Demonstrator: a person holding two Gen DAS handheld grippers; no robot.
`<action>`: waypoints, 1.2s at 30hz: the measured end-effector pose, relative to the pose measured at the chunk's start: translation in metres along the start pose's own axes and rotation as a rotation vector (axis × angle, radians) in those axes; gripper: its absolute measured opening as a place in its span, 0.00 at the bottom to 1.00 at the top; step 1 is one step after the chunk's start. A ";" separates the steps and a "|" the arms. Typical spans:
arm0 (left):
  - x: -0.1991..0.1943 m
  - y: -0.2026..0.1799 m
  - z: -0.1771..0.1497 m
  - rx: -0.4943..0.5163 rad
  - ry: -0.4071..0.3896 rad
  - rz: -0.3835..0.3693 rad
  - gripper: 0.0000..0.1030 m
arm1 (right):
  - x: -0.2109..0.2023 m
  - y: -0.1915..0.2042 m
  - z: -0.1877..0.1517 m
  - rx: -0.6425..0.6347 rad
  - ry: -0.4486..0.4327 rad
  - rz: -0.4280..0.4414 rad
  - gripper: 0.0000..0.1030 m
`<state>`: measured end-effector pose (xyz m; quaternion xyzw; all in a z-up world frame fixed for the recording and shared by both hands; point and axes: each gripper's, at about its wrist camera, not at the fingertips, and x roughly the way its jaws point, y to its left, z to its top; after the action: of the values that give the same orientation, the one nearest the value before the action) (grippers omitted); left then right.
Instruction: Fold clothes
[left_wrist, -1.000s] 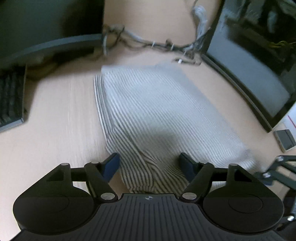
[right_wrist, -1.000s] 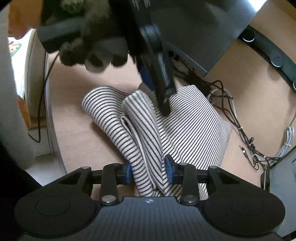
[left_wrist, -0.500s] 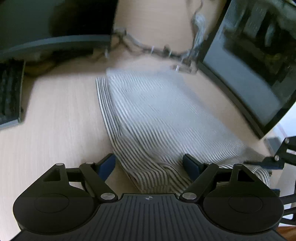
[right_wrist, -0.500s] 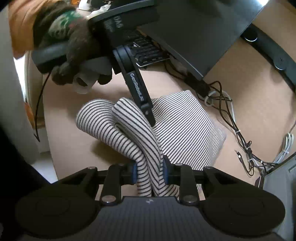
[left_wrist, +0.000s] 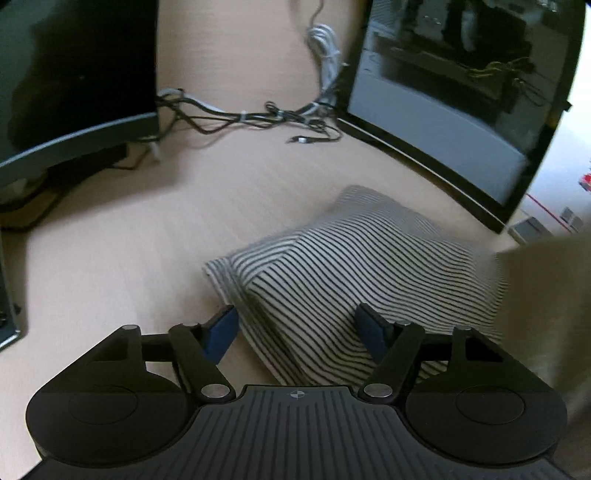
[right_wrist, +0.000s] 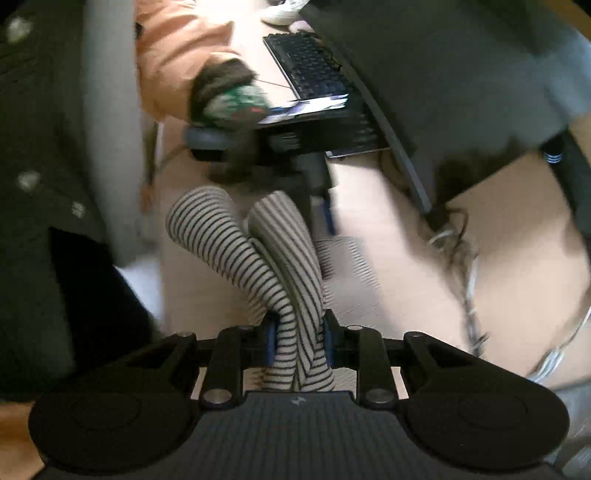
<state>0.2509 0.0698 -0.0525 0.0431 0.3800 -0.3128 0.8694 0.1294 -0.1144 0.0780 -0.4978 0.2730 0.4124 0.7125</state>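
A black-and-white striped garment (left_wrist: 351, 266) lies bunched on the light wooden desk (left_wrist: 110, 258). My left gripper (left_wrist: 297, 330) straddles its near corner and its jaws are closing. The left blue pad sits just off the cloth's edge and the right pad rests over the fabric, neither squeezing it. In the right wrist view my right gripper (right_wrist: 300, 343) is shut on a thick double fold of the same garment (right_wrist: 280, 266), held up off the desk. Behind it a gloved hand (right_wrist: 229, 99) holds the blurred left gripper (right_wrist: 325, 206).
A dark monitor (left_wrist: 443, 110) stands at the right and another (left_wrist: 74, 74) at the left, with tangled cables (left_wrist: 258, 114) between them. A keyboard (right_wrist: 306, 62) lies beyond the person's orange sleeve (right_wrist: 173, 55). A blurred beige shape (left_wrist: 535, 295) fills the right edge.
My right gripper closed on the folded cloth and rose with it, pulling the garment up and into a bunch. The left gripper's jaws narrowed and it turned; the spread cloth now covers less desk.
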 end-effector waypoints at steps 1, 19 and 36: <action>0.000 0.004 -0.002 -0.013 -0.002 -0.019 0.69 | 0.011 -0.013 0.000 -0.016 -0.004 -0.009 0.24; -0.075 0.033 -0.001 -0.203 -0.116 -0.065 0.87 | 0.150 -0.076 -0.016 0.145 -0.069 0.016 0.15; -0.008 -0.010 0.004 -0.139 0.088 -0.159 0.78 | 0.110 -0.091 -0.102 0.970 -0.213 -0.144 0.72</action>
<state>0.2437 0.0642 -0.0425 -0.0340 0.4408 -0.3513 0.8253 0.2655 -0.1904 -0.0021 -0.0819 0.3239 0.2363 0.9124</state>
